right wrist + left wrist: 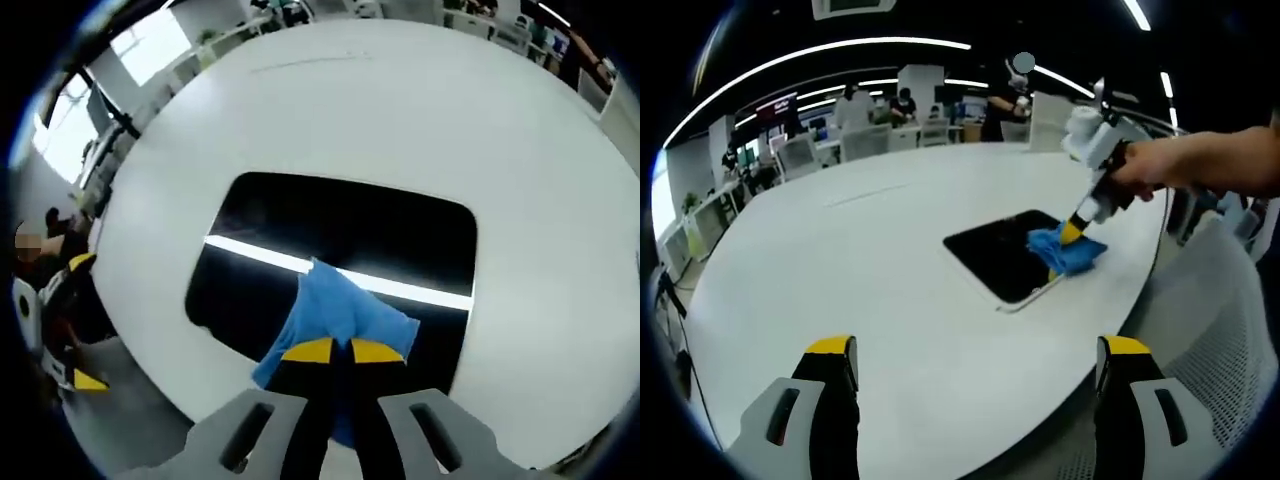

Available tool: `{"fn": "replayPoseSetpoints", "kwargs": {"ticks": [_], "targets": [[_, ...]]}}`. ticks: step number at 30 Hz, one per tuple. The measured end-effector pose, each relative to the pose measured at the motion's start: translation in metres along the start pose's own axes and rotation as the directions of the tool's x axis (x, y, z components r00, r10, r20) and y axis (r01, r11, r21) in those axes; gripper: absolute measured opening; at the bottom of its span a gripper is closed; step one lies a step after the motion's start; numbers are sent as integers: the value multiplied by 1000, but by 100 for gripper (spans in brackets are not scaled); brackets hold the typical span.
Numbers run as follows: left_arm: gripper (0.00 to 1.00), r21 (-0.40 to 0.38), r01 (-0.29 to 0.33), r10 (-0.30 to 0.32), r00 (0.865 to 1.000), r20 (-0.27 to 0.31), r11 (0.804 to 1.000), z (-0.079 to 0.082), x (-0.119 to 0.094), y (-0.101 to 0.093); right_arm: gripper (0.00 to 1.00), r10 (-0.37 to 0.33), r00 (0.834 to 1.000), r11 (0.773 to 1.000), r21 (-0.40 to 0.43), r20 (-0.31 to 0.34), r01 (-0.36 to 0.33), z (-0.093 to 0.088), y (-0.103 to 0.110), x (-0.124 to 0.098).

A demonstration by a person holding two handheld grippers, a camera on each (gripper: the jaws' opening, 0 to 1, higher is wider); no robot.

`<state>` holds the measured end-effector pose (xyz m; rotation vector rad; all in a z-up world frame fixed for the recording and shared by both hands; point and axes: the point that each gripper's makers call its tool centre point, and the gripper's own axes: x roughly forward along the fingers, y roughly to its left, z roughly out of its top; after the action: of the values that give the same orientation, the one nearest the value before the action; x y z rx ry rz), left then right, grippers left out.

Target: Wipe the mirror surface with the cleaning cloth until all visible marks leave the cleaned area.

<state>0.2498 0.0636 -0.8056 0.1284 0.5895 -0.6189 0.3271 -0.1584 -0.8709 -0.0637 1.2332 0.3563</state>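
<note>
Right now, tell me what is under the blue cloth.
The cloth lies on the dark mirror, pinned by the right gripper near the edge closest to it. The glass under the cloth is covered, so any marks there cannot be seen.

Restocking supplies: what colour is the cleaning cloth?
Blue; the cleaning cloth shows best in the right gripper view.

Left view far, right view close above mirror.

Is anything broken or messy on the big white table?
Nothing stands out. The mirror lies flat and whole on the table, close to its edge. The right claw presses the blue cloth on it. No spills or cracks show.
</note>
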Motion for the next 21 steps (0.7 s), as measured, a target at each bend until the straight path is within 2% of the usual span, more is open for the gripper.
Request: {"fn": "replayPoseSetpoints", "kwargs": {"ticks": [21], "targets": [[99, 3, 2, -2, 1000, 2, 1000, 0, -1, 0, 0, 39, 998, 998, -38, -40, -40, 10, 33, 11]]}}
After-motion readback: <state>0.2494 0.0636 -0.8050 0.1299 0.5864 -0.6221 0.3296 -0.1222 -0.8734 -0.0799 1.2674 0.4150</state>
